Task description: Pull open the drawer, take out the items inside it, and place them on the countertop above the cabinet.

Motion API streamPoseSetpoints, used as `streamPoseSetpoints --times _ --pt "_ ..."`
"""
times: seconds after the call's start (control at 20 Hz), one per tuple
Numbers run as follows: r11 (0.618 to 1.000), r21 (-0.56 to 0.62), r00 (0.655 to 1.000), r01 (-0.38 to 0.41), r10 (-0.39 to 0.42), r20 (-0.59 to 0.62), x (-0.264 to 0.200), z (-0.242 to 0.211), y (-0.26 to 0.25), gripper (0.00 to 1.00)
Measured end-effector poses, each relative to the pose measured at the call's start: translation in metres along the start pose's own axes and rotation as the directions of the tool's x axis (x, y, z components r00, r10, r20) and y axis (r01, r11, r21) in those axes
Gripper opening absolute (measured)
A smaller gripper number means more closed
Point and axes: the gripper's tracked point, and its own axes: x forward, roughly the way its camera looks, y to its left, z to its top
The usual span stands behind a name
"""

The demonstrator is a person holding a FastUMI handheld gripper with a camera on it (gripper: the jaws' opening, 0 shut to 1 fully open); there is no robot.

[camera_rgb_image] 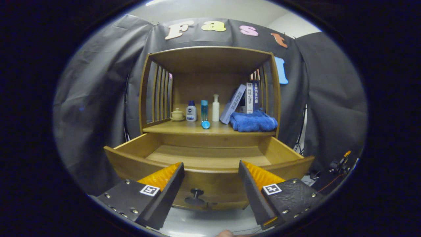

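The wooden cabinet's drawer [210,164] stands pulled out toward me, and the part of its bottom that I see is bare wood. Its dark knob [196,192] sits on the front panel, low between my fingers. My gripper [210,164] is open, fingers spread wide in front of the drawer's front edge with nothing between them. On the countertop [184,129] above the drawer lie a folded blue towel [252,121] at the right and a small blue tube [204,115] standing on its cap near the front edge.
Farther back on the countertop stand a small lidded cup [177,114], a white and blue bottle [191,111], a white pump bottle [215,108] and leaning books [241,100]. Slatted side walls and a top board enclose the shelf. Cables and a stand [338,164] lie at the right.
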Motion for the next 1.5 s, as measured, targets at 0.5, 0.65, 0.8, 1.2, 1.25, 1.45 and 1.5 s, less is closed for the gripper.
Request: streamPoseSetpoints --times 0.5,0.65,0.8,1.2,1.25,1.45,1.5 --pt "0.999 0.014 0.992 -0.041 0.042 -0.118 0.02 -0.059 0.022 0.98" --pt "0.999 0.002 0.997 0.033 -0.032 -0.077 0.034 -0.055 0.015 0.97" --pt "0.999 0.047 0.998 0.019 -0.016 -0.066 0.041 -0.054 0.021 0.99" --pt "1.0 0.025 1.0 0.014 -0.014 0.001 0.093 -0.041 0.022 0.99" --pt "1.0 0.012 1.0 0.016 -0.016 0.005 0.114 -0.039 0.022 1.0" --pt "1.0 0.015 0.999 0.017 -0.017 0.048 0.155 -0.035 0.023 0.99" --pt "1.0 0.016 0.998 0.017 -0.018 0.057 0.163 -0.035 0.024 0.99"
